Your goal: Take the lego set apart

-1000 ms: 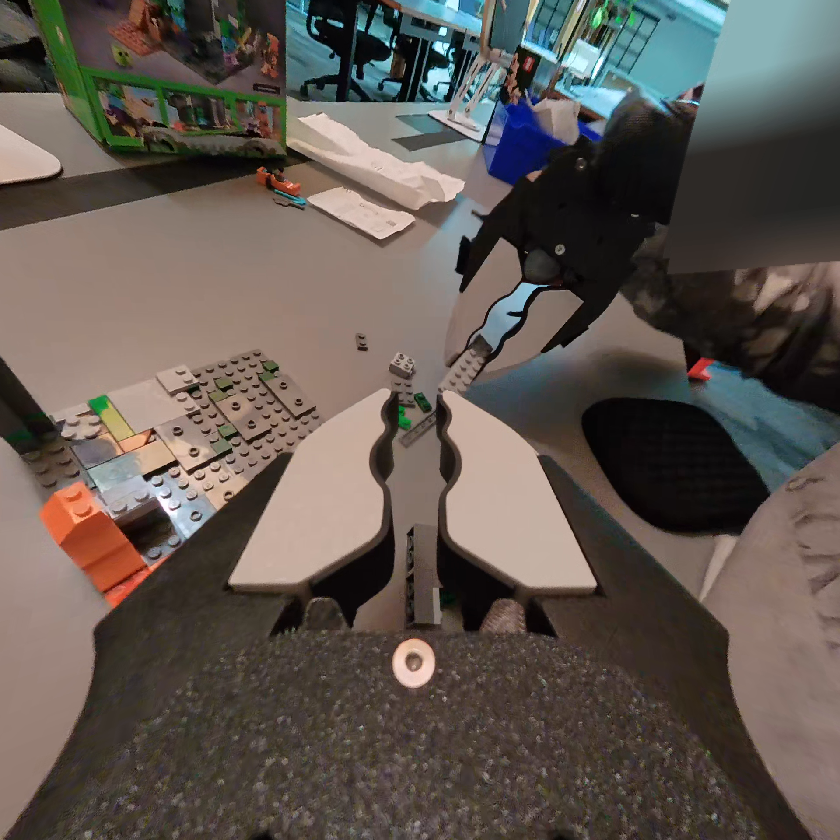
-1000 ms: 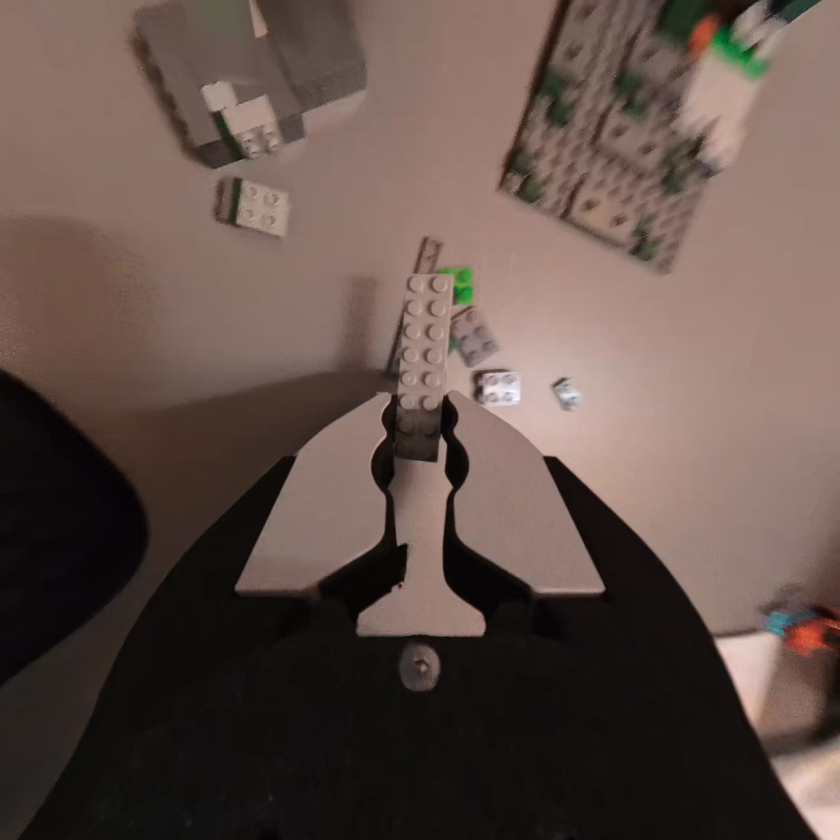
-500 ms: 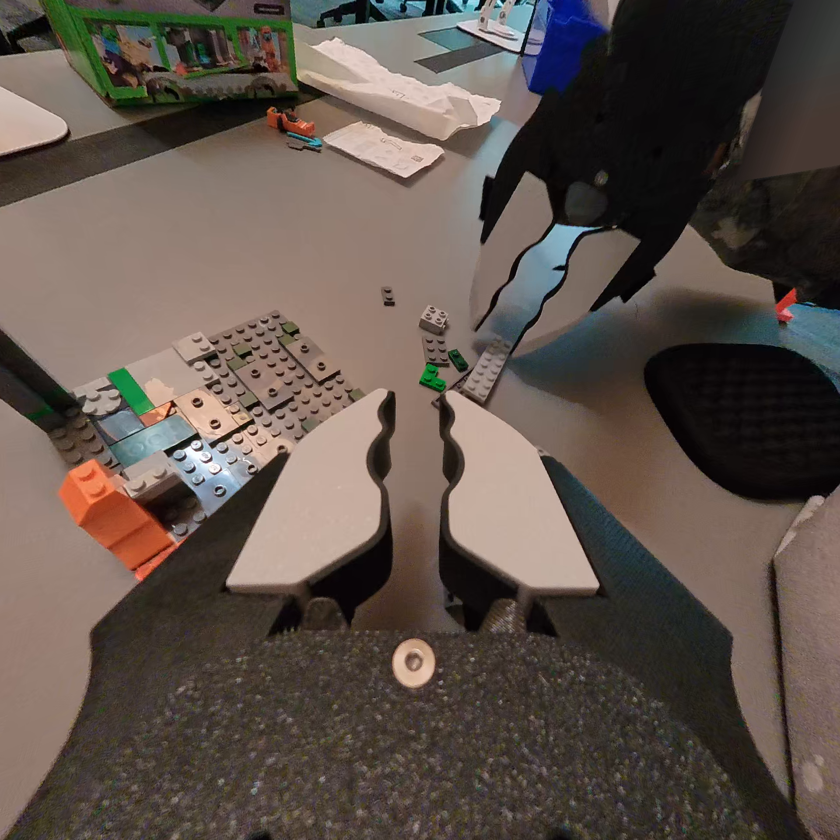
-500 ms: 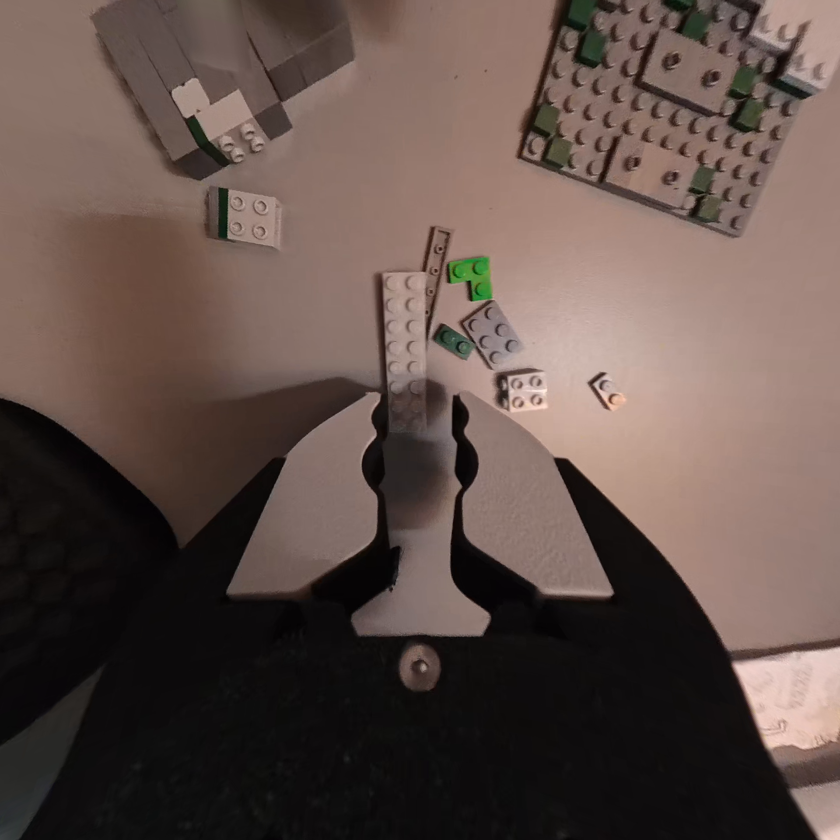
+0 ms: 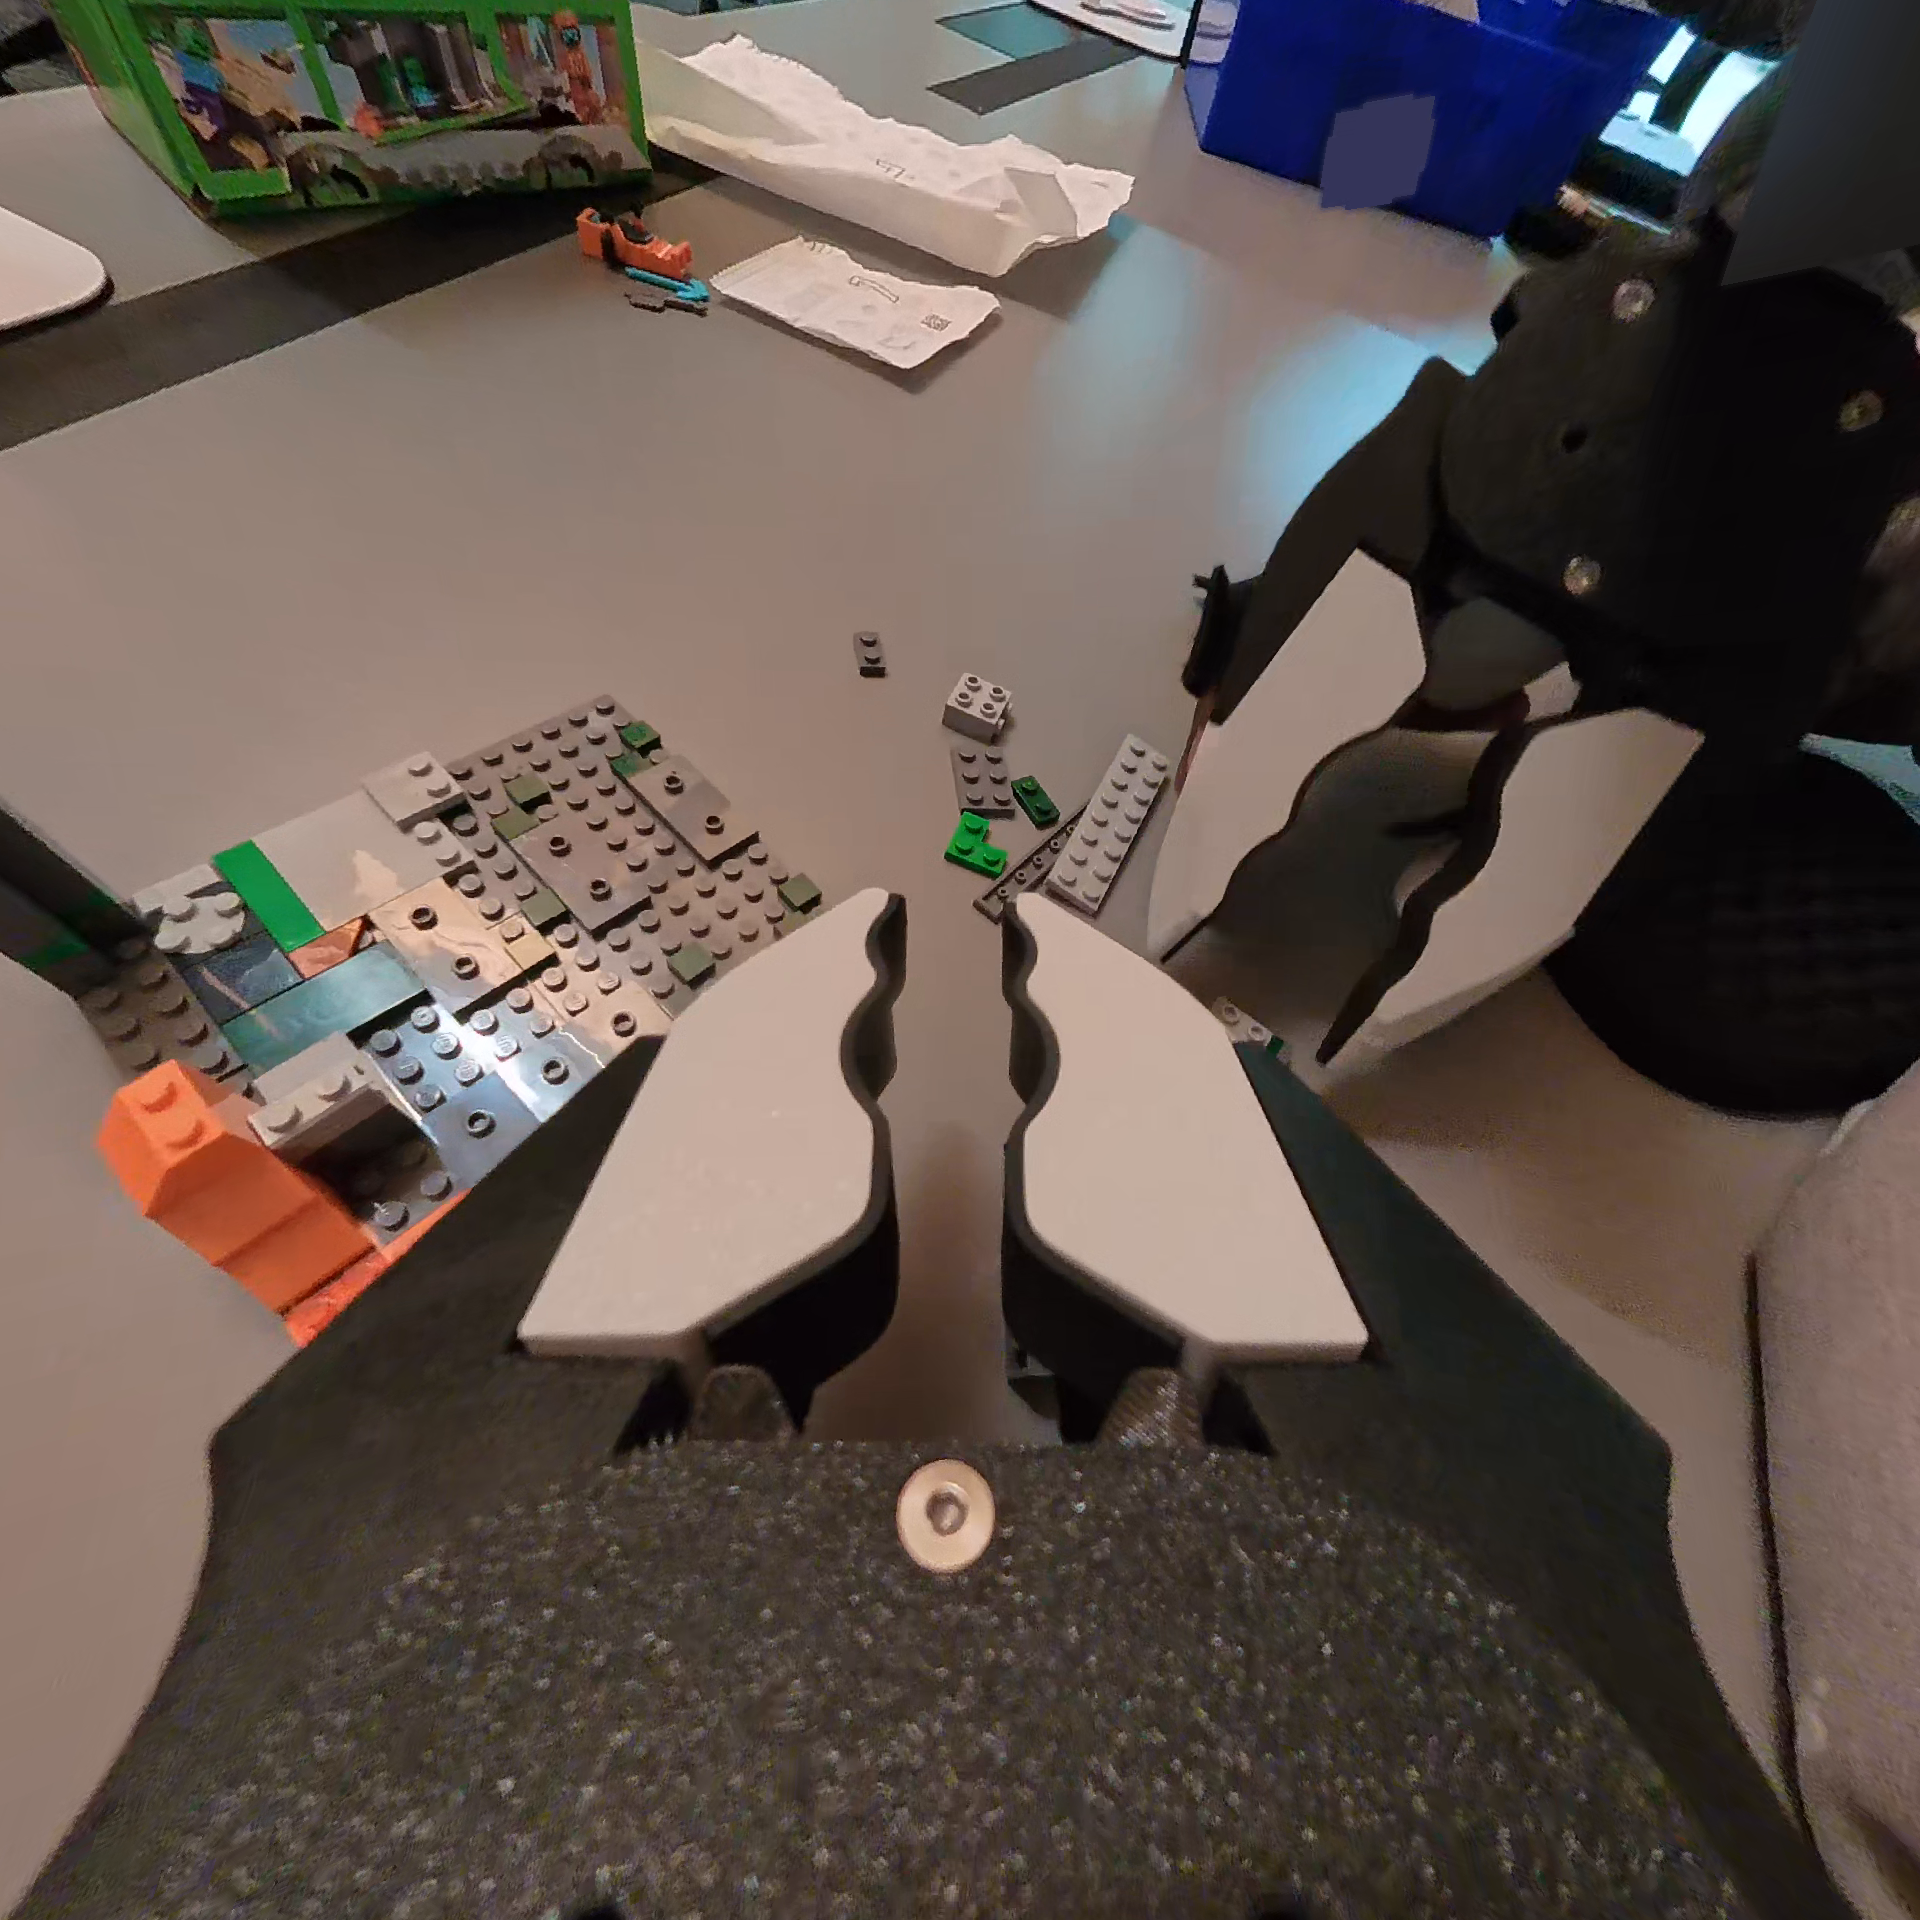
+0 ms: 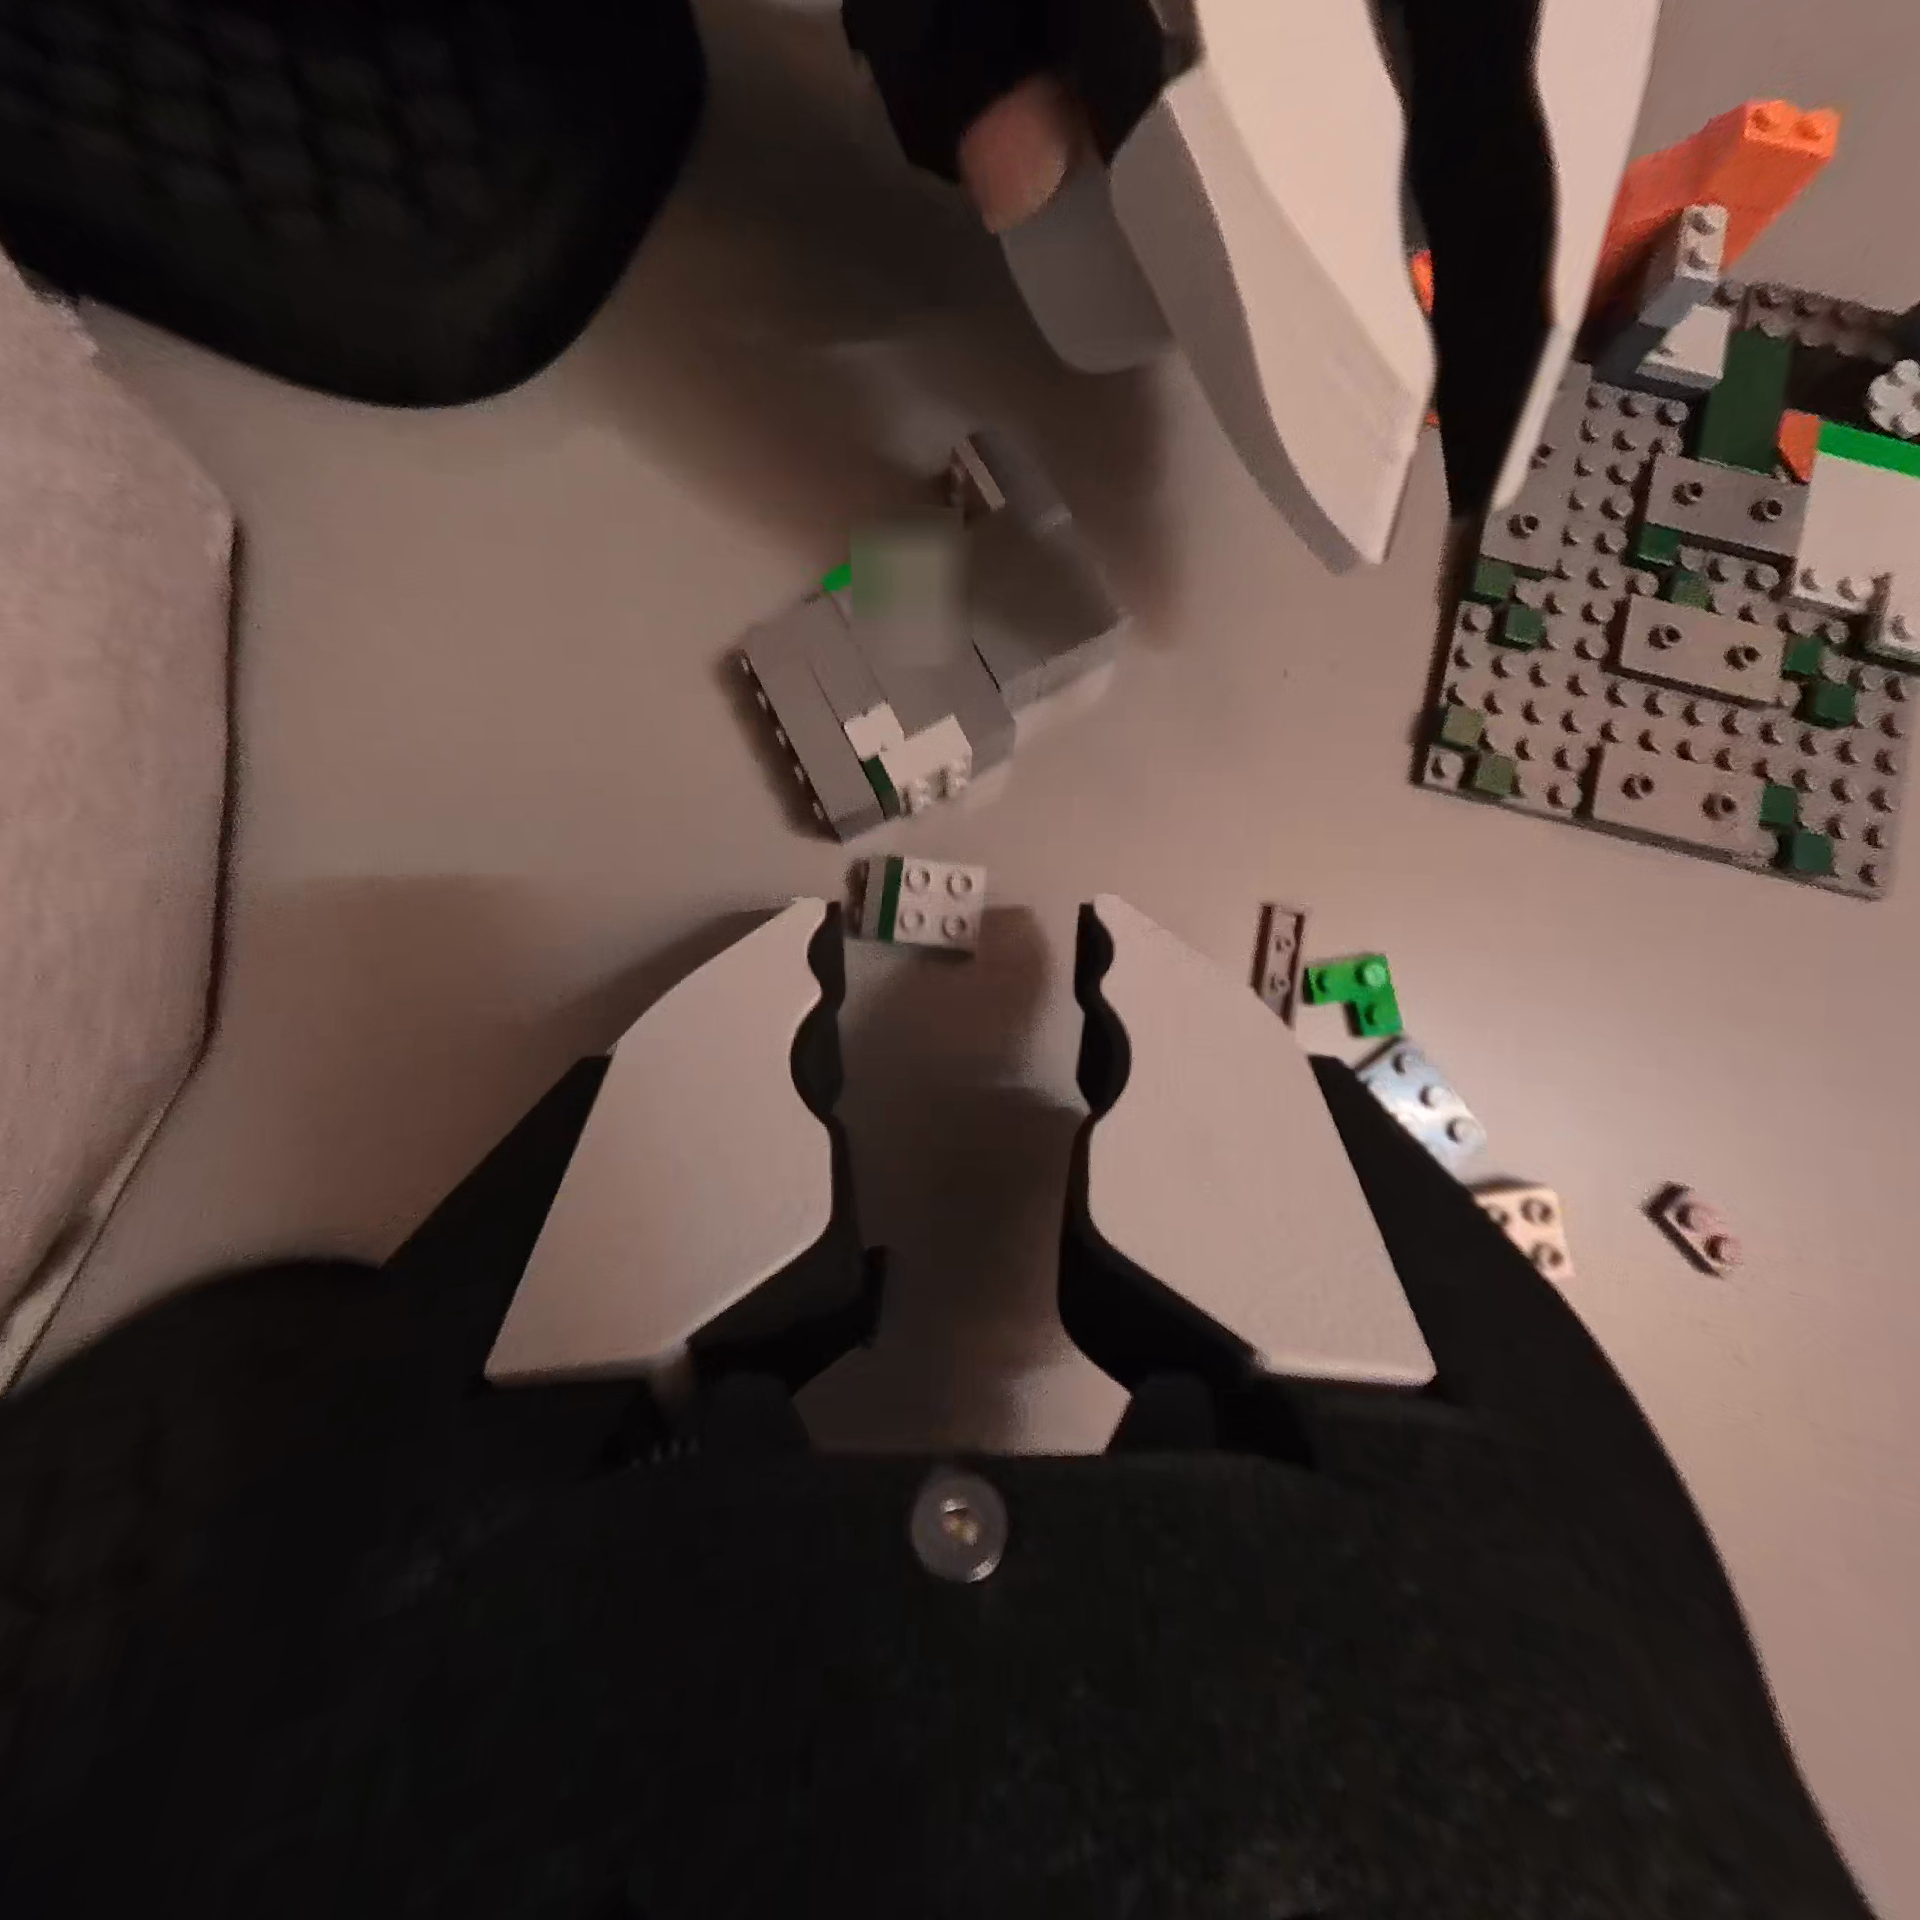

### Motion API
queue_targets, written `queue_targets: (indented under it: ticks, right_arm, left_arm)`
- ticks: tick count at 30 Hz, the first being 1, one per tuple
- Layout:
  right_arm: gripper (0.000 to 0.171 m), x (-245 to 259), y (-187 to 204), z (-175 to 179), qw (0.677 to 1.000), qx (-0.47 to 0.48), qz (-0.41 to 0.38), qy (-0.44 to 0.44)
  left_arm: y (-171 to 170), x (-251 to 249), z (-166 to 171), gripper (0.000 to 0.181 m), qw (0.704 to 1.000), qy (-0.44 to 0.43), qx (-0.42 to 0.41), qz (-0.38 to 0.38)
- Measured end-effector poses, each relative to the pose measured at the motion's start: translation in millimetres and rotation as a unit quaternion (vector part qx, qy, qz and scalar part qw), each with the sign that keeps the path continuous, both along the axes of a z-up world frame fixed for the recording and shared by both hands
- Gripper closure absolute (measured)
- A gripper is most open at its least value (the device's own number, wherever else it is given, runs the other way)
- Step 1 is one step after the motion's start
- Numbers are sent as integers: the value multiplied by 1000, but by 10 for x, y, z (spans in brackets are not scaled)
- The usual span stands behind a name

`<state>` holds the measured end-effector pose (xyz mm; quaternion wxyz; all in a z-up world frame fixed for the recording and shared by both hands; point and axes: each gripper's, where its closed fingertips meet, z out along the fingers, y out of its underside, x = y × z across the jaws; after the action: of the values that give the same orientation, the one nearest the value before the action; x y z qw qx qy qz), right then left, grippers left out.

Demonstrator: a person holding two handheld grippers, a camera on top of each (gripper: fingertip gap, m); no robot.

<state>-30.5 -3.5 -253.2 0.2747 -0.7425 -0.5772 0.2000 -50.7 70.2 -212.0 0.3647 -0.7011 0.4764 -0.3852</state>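
Observation:
The grey studded baseplate [image 5: 582, 831] with green tiles and an orange brick [image 5: 208, 1174] lies on the left; it also shows in the right wrist view [image 6: 1662, 675]. My left gripper [image 5: 954, 914] is narrowly open and empty above the table. My right gripper [image 6: 956, 925] is open and empty, its tips just short of a small white brick with a green stripe [image 6: 920, 902]. A grey block assembly [image 6: 904, 707] lies beyond it. A long grey plate [image 5: 1107, 826] lies loose on the table beside a green L-piece [image 5: 974, 844]. The right gripper [image 5: 1247, 997] shows beside them.
Small loose pieces lie around: a grey brick [image 5: 979, 701], a grey plate [image 5: 982, 774], a dark 1x2 [image 5: 869, 652]. A green box [image 5: 364, 94], a paper bag [image 5: 883, 177], a leaflet [image 5: 862, 301] and a blue bin [image 5: 1403, 94] stand at the back. A black pad [image 5: 1745, 935] lies right. From the right gripper's tips to the long grey plate [image 5: 1107, 826] is close to 4 cm. It is some 6 cm from my right tips to the green L-piece [image 5: 974, 844]. It is also in sight in the right wrist view [image 6: 1358, 981].
My right gripper opened, let go of the long grey plate onto the table, and moved over to the small white brick. My left gripper drew back a little, still empty.

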Motion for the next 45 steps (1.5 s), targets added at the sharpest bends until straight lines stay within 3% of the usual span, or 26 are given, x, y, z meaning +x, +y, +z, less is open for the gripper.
queue_targets:
  ticks: [2, 4, 8, 12, 16, 24, 28, 31, 34, 38, 41, 45]
  right_arm:
    - [129, -48, -14, -66, 1000, 20, 8, -15]
    - [146, -10, -19, -118, 998, 30, 23, -40]
    - [146, 92, -9, 29, 995, 57, 70, -41]
    - [146, 135, -38, 290, 986, 98, 133, -31]
    - [146, 114, -83, 454, 966, 157, 201, -49]
    - [145, 28, -110, 564, 915, 257, 289, -117]
    - [146, 81, 9, 691, 940, 254, 212, -80]
    - [140, 86, 76, 866, 970, 223, 90, 39]
    - [137, 68, 129, 1034, 958, 256, -3, 130]
    - [138, 23, 158, 1085, 943, 300, -42, 138]
    - [154, 40, 170, 1060, 940, 318, -35, 121]
    - [154, 51, 169, 1042, 938, 327, -18, 113]
  left_arm:
    - [-14, -1, -1, 164, 1000, 2, 1, -3]
    - [-29, 3, -2, 165, 1000, 3, 0, -6]
    - [-207, 59, 0, 163, 999, 4, -5, -53]
    - [-559, 165, 27, 160, 990, -5, -63, -125]
    - [-765, 245, 68, 144, 978, -24, -132, -159]
    - [-836, 286, 219, 165, 959, -62, -226, -162]
    - [-739, 248, 377, 171, 949, -118, -253, -149]
    - [-618, 201, 561, 172, 942, -173, -254, -134]
    - [-556, 192, 688, 171, 930, -221, -263, -127]
    - [-544, 242, 772, 171, 915, -259, -282, -126]
    - [-530, 263, 761, 171, 919, -258, -276, -115]
    - [-533, 271, 743, 171, 920, -252, -278, -112]
